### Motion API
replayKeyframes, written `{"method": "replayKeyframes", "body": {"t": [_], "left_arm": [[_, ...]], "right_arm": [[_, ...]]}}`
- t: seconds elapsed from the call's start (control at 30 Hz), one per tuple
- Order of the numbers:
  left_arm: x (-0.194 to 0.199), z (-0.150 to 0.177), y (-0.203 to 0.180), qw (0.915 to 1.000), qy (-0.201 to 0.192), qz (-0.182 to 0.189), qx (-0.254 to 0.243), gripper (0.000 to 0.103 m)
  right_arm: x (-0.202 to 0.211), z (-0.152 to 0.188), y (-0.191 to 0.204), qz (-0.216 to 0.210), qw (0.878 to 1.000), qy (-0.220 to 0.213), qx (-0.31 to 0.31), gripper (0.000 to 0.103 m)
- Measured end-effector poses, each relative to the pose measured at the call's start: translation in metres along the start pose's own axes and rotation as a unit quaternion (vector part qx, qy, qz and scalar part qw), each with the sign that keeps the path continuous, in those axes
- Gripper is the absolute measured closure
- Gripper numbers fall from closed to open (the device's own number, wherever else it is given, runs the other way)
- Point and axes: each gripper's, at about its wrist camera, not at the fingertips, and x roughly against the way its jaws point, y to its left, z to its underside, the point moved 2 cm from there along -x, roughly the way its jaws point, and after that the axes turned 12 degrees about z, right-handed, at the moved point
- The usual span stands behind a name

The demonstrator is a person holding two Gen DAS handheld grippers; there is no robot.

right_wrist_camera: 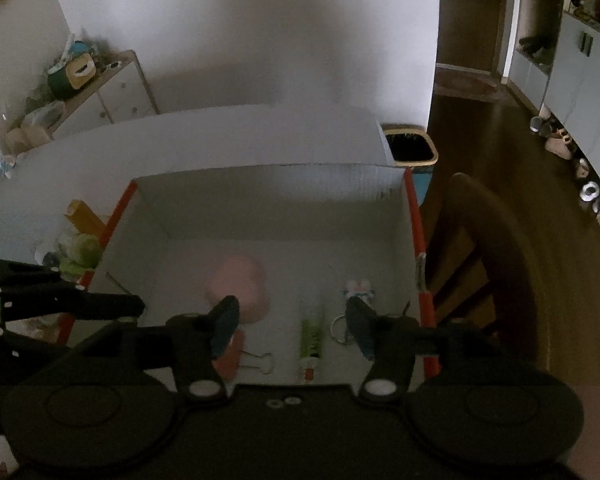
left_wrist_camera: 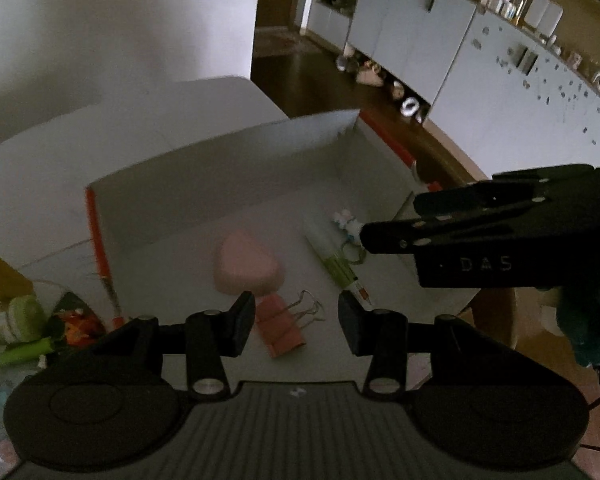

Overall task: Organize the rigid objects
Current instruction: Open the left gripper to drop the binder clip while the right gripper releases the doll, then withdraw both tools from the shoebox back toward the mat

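From the left wrist, the left gripper [left_wrist_camera: 296, 320] hangs over the box [left_wrist_camera: 228, 168], fingers [left_wrist_camera: 242, 320] parted and empty above a pink clip [left_wrist_camera: 282, 334], with a pink heart [left_wrist_camera: 248, 266] beyond it and a tube [left_wrist_camera: 336, 264] to its right. From the right wrist, the right gripper [right_wrist_camera: 292, 326] spreads wide, released, over the tube [right_wrist_camera: 311, 334] lying in the same box [right_wrist_camera: 260, 200], keyring [right_wrist_camera: 340, 326] beside it.

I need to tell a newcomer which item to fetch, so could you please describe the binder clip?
Look in the white box with orange edges. On its floor, below the pink heart-shaped case, lies the binder clip: pink, with wire handles.
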Motion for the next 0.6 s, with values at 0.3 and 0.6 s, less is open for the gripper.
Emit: {"method": "replayKeyframes", "body": {"t": [0.3,0.6], "left_arm": [[0.041,0.015,0.007,0.9993,-0.032,0.005,-0.017,0.058],[0.076,0.032,0.011,0.9959,-0.072,0.015,-0.052,0.043]], "right_arm": [[0.029,0.007,0.011,-0.001,1.000,-0.025,-0.018,0.031],[0.056,0.021,0.037,0.012,0.998,-0.055,-0.036,0.021]]}}
